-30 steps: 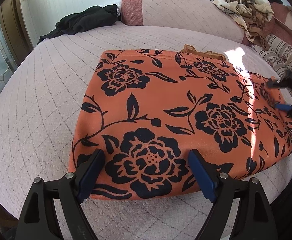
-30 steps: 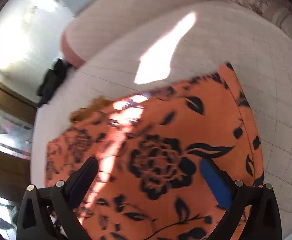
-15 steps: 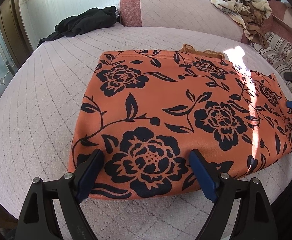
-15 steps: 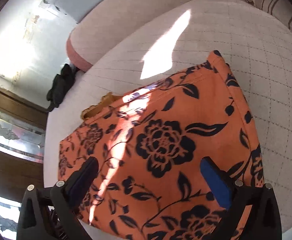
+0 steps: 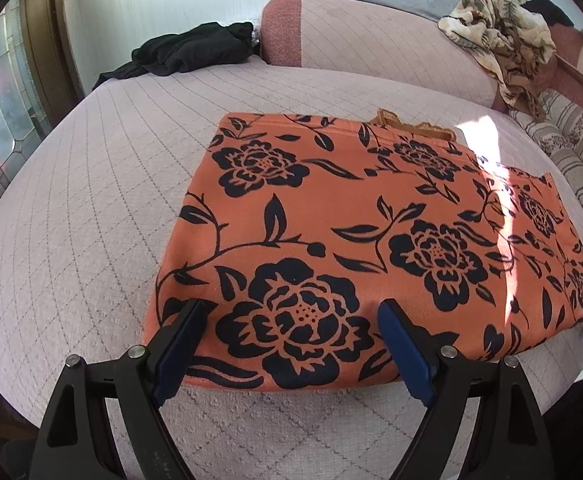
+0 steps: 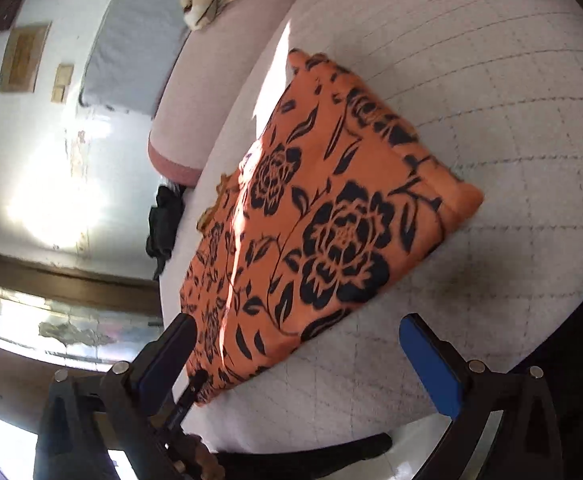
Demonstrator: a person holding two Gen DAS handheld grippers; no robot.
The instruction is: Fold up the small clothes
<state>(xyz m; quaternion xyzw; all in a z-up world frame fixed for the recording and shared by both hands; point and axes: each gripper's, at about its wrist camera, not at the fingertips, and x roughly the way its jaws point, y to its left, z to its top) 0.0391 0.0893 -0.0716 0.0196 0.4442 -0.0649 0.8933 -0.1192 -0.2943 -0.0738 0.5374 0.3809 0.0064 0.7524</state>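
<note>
Pale quilted bed [image 5: 71, 216] is covered at its middle by a folded orange floral garment [image 5: 351, 232]; left hand-held gripper [image 5: 291, 320] and right hand-held gripper [image 6: 295, 332] are held wide open, nothing gripped.

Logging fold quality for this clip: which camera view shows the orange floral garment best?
The left wrist view: the orange floral garment lies folded flat and nearly whole, sharp, on the bed. The right wrist view shows it tilted and slightly blurred, its near edge partly hidden behind a gripper finger.
</note>
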